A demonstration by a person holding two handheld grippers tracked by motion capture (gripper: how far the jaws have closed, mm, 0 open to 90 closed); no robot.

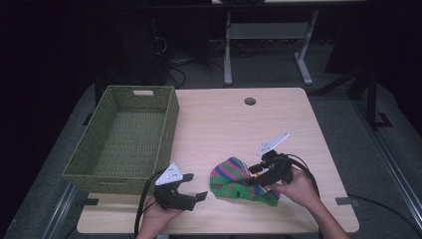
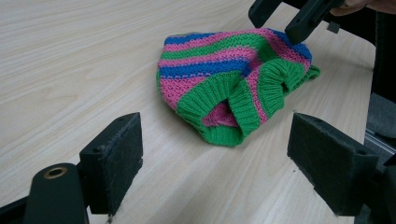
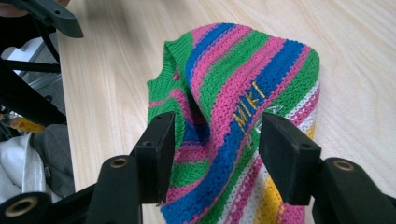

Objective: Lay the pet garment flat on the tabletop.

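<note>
Table: pale wood, carries everything here.
Basket: woven green bin at the table's left edge, empty inside.
Knitted garment: striped pink, green and blue, bunched on the table's near side, right of the basket and well apart from it.
Right gripper: at the garment's right end, jaws partly closed around a raised fold; whether the pads truly pinch it, I cannot tell.
Left gripper: just left of the garment, jaws spread wide, holding nothing.
Risk: a grip on one thin fold could slip, or drag the whole bundle, if lifted before the left jaws close.
</note>
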